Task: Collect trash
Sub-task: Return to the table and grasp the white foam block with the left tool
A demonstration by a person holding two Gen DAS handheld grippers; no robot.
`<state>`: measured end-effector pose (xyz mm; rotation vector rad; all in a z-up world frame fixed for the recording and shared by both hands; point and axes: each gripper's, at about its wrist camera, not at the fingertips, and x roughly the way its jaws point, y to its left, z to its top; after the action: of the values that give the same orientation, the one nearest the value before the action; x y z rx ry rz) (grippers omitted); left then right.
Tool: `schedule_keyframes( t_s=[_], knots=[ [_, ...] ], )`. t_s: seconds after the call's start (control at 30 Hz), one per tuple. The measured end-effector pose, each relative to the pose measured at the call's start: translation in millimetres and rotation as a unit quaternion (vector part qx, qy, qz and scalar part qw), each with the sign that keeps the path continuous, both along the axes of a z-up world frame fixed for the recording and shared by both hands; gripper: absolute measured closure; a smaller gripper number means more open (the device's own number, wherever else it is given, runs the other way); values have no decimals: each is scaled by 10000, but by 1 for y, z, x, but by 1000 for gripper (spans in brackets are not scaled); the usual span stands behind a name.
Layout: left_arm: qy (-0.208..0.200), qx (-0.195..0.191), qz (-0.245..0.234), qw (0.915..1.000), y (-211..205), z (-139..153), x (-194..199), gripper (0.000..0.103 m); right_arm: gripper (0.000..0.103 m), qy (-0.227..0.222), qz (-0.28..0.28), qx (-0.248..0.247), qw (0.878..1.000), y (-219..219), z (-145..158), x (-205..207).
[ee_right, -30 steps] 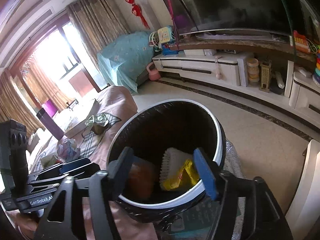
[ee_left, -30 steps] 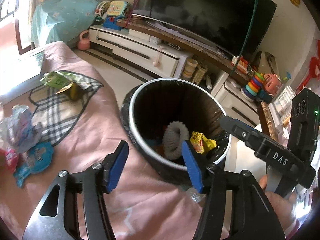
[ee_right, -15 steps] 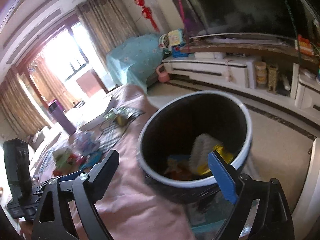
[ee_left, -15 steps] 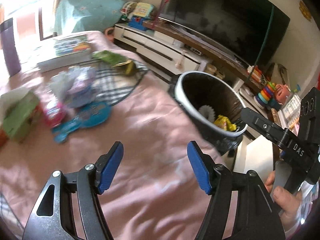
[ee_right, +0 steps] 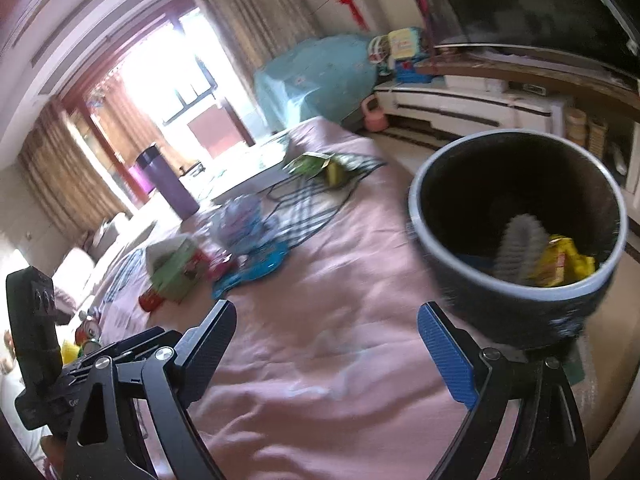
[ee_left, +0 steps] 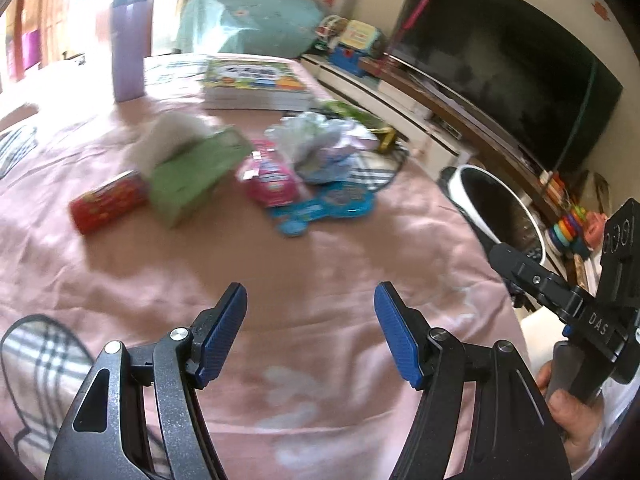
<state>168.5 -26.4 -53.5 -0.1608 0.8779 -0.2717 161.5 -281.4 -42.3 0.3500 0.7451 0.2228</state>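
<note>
Trash lies on a pink cloth-covered table [ee_left: 328,272]: a red packet [ee_left: 106,202], a green tissue pack [ee_left: 196,174], a pink packet [ee_left: 272,182], a blue wrapper [ee_left: 324,208] and a crumpled plastic bag [ee_left: 316,140]. The black bin [ee_right: 516,236] with a white rim stands at the table's right edge and holds a yellow wrapper [ee_right: 564,262] and a paper cup liner [ee_right: 518,246]. My left gripper [ee_left: 310,334] is open and empty above bare cloth, short of the trash. My right gripper [ee_right: 326,354] is open and empty, left of the bin.
A purple bottle [ee_left: 128,44] and a stack of books [ee_left: 256,84] stand at the table's far side. A green wrapper [ee_right: 316,164] lies on a checked cloth patch. A TV [ee_left: 500,64] and a low cabinet run along the right wall.
Both grippers have swung left, away from the bin, toward the trash on the table. The right gripper has opened wider. The bin has slid to the right in both views.
</note>
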Motion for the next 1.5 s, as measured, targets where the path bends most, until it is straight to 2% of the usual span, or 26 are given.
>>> schedule_keyframes(
  t_s=[0.33, 0.53, 0.87, 1.03, 1.23, 1.27, 1.3, 1.33, 1.37, 1.4, 1.43, 1.47, 1.5],
  knots=[
    [30, 30, 335, 9994, 41, -9, 4, 35, 10, 21, 363, -139, 9992, 39, -1, 13],
    [-65, 124, 483, 9987, 59, -4, 12, 35, 10, 1, 520, -133, 9986, 55, 0, 25],
    [-327, 152, 781, 9963, 81, 16, 52, 35, 10, -92, 628, -132, 9979, 74, 3, 53],
    [-316, -71, 900, 9954, 88, 21, 77, 35, 10, -77, 650, -23, 9979, 81, -1, 72],
    [-136, -219, 889, 9957, 89, 12, 103, 36, 11, -127, 644, 157, 9977, 87, -1, 96],
    [-51, -264, 833, 9962, 88, 9, 107, 45, 14, -145, 653, 142, 9977, 88, -1, 99],
    [6, -291, 778, 9965, 87, 6, 108, 54, 21, -144, 674, 118, 9976, 90, -1, 103],
    [100, -305, 692, 9971, 84, 2, 110, 56, 27, -118, 701, 93, 9974, 91, -2, 106],
    [104, -295, 659, 9973, 82, 1, 108, 58, 47, -71, 715, 65, 9974, 92, -4, 108],
    [59, -246, 639, 9976, 80, 1, 105, 58, 76, -25, 715, 35, 9974, 93, -6, 110],
    [7, -195, 591, 9981, 76, 2, 102, 59, 90, 45, 699, -22, 9975, 92, -9, 111],
    [-50, -168, 503, 9986, 72, 4, 96, 60, 95, 58, 671, -46, 9977, 92, -10, 110],
    [-78, -156, 462, 9988, 69, 5, 93, 60, 95, 27, 660, -57, 9978, 90, -11, 106]
  ],
)
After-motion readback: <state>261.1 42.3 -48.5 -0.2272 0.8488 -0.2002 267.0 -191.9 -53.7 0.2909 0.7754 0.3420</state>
